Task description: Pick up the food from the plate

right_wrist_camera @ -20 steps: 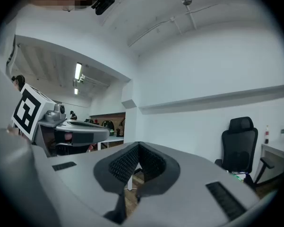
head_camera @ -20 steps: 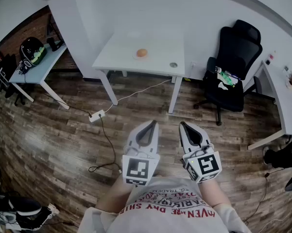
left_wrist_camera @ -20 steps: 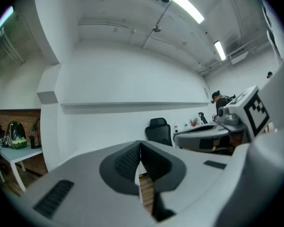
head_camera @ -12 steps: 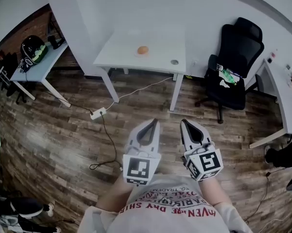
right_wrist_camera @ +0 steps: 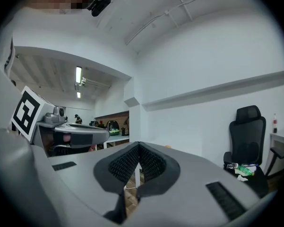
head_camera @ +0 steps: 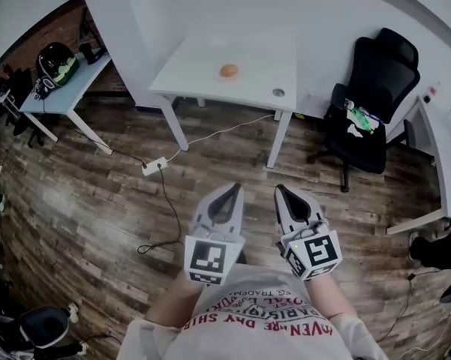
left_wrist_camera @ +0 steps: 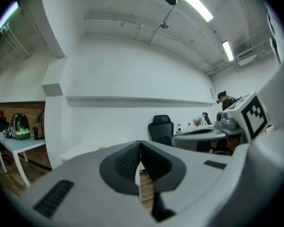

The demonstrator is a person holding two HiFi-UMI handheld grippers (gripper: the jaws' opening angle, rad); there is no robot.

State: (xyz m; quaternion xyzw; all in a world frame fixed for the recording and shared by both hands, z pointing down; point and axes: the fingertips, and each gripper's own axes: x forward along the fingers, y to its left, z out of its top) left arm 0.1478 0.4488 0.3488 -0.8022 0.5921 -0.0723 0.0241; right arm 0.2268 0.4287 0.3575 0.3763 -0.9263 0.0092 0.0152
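I have two grippers held level above the wood floor point(head_camera: 97, 201): left gripper point(head_camera: 235, 190) and right gripper point(head_camera: 281, 191), each with jaws pressed together on nothing. One orange food piece point(head_camera: 228, 70) sits on one plate point(head_camera: 220, 76) on the white table point(head_camera: 259, 55), well apart from both.

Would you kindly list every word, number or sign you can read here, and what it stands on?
"TRADEM", a fragment in red on the person's shirt; its other lines are too distorted to read.
The left gripper and right gripper cubes carry square markers only, no words.
Nothing else is legible.
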